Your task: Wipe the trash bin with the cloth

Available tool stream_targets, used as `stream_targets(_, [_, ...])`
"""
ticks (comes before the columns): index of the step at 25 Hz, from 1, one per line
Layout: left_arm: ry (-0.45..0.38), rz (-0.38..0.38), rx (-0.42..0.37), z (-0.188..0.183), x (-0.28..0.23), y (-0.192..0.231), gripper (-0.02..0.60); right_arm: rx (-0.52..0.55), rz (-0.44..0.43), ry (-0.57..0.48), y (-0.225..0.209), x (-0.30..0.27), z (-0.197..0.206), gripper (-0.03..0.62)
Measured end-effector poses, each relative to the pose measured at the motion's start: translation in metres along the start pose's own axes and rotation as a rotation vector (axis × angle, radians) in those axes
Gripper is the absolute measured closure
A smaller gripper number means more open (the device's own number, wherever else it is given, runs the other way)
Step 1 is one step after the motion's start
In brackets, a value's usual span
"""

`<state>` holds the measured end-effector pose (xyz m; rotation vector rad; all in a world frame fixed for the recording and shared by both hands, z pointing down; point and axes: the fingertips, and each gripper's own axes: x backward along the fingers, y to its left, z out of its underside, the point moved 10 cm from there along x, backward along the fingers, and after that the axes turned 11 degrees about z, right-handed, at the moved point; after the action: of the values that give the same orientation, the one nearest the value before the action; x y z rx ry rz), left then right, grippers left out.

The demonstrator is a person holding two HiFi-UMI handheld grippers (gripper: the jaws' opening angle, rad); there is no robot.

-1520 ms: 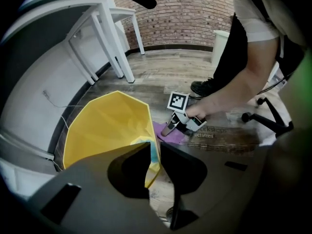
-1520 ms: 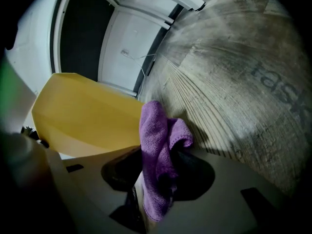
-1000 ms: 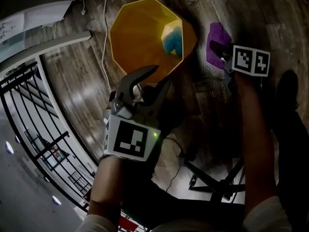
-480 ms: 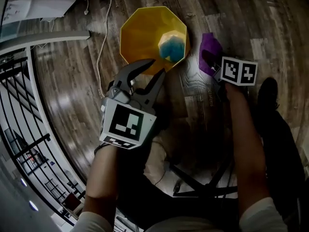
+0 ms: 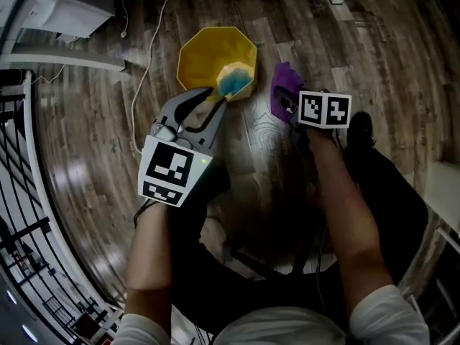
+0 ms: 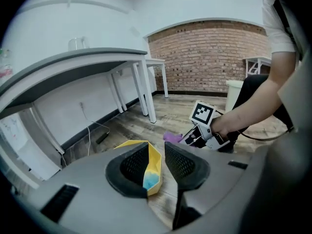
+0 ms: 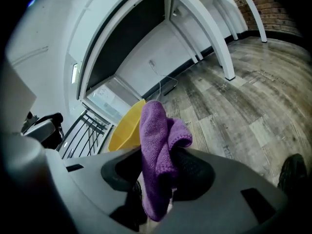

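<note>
**Now the cloth is gripped, and the bin is not yet touched**

Here we have the right tool [image 7: 161, 172] clamped on the purple cloth [image 7: 156, 130]. A bunched fold rises from between the jaws and a shorter end hangs below them. The left tool [image 6: 158, 155] is empty, its jaws apart with nothing between them, and through the gap we only see the bin farther off.

The yellow bin [image 5: 198, 60] stands on the wood floor [image 5: 273, 20], mouth up. There is a blue patch inside near its rim that we cannot identify. In the head view the left tool's tips overlap the bin's near rim, but we judge that the tool hangs above the bin, not on it. The cloth sits just right of the bin in that view and clear of it. From the right gripper view the bin shows behind the cloth, to its left.

We expect the cloth to be soft, light and limp, so it will fold wherever it meets an edge. The grip on its bunched middle suits us, since the free fold can serve as the wiping pad.

The bin looks thin-walled, faceted and light. We think it may slide or tip on the smooth boards once we press on it. The rim nearest the left tool seems the best place to pinch and steady it.
</note>
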<state>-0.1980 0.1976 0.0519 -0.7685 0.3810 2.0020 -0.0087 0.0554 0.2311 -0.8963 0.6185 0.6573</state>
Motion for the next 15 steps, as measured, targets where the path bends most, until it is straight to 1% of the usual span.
stream_targets(2, [-0.036,-0.023,0.033,-0.003,0.013,-0.009,0.479,-0.001,0.006,-0.016,0.009,0.018,-0.002,0.427])
stream_targets(5, [-0.103,-0.054,0.091,-0.011,0.032,-0.028,0.499,0.018,0.001,-0.030,0.020,0.045,-0.003,0.427])
stream_targets(9, [-0.194,-0.096,0.143,-0.020,0.062,-0.053,0.551,0.053,-0.005,-0.053,0.039,0.072,-0.005,0.427])
stream_targets(11, [-0.234,-0.104,0.168,-0.024,0.076,-0.066,0.565,0.070,0.010,-0.053,0.050,0.087,-0.003,0.427])
stream_targets(13, [-0.270,-0.096,0.188,-0.026,0.086,-0.081,0.571,0.096,0.038,-0.058,0.058,0.105,0.001,0.427])
stream_targets(15, [-0.287,-0.089,0.207,-0.026,0.097,-0.095,0.571,0.117,0.054,-0.073,0.066,0.125,0.005,0.427])
